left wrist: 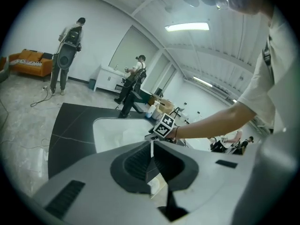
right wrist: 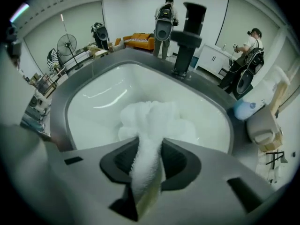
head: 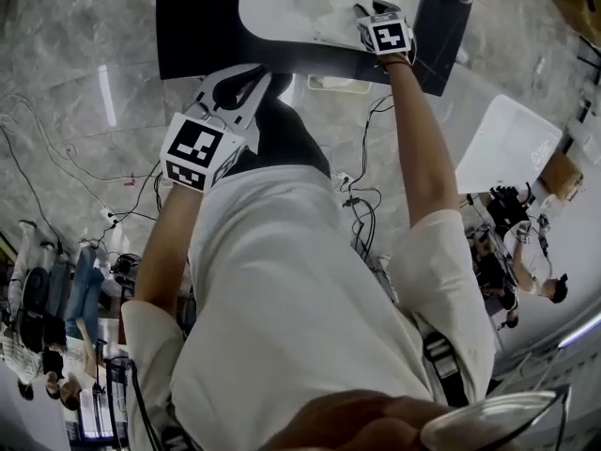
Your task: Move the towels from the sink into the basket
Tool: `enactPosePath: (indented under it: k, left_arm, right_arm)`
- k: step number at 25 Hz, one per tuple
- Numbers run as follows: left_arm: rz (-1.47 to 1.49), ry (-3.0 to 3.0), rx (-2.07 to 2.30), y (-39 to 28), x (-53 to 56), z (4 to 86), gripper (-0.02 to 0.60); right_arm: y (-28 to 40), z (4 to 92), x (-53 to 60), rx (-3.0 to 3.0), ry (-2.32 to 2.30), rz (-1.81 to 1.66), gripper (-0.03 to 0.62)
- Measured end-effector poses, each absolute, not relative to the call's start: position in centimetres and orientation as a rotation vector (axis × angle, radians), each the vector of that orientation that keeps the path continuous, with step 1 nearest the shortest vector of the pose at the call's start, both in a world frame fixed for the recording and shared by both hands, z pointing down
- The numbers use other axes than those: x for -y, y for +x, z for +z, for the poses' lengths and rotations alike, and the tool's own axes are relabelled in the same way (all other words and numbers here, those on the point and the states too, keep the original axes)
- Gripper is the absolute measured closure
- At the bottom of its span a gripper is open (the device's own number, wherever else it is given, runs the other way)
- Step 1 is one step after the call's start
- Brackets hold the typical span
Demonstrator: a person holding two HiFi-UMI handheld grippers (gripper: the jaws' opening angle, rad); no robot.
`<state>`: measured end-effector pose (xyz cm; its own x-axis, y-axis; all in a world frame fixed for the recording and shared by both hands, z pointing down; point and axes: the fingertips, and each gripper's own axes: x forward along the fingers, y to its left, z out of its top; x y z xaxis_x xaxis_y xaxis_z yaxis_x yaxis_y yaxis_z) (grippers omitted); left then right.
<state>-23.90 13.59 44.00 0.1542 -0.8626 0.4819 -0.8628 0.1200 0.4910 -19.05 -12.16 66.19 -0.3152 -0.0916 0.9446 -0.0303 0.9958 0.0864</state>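
A wide white-walled room with a pale marbled floor [head: 75, 83] lies around us, with other people standing far off. Before us a dark grey stone worktop [head: 188, 26] carries a white rounded sink [right wrist: 93, 102].

Our right tool [right wrist: 149, 146] points steeply down over that sink, its jaws pinching a narrow fold of a white fluffy terry towel [right wrist: 152, 118]. Our left tool [left wrist: 151, 149] hovers short of the worktop, jaws pressed together, with nothing between them that we can make out.

The pinch takes only a slim ridge of cloth, so we judge that the weight of the hanging bulk, more so if it is wet, could draw it out of the pads. The trailing end could drag on the sink's rim or snag the black tap [right wrist: 187, 36] behind it.

The pinched fold runs up between the pads, and the rest of the towel bunches directly below the tool, mid-basin. We cannot tell whether its lower end touches the bottom, or whether it is one towel or several. The basket shows in no view, so we cannot judge the way to it.
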Motion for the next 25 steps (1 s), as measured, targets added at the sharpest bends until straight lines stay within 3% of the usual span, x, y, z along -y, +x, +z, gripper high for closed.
enactPosePath:
  k: [25]
  left_arm:
    - [0.114, 1.967, 1.613, -22.7, -16.2, 32.1, 0.563]
  right_arm:
    - [-12.1, 38.3, 6.5, 2.303, 0.449, 0.038, 0.482]
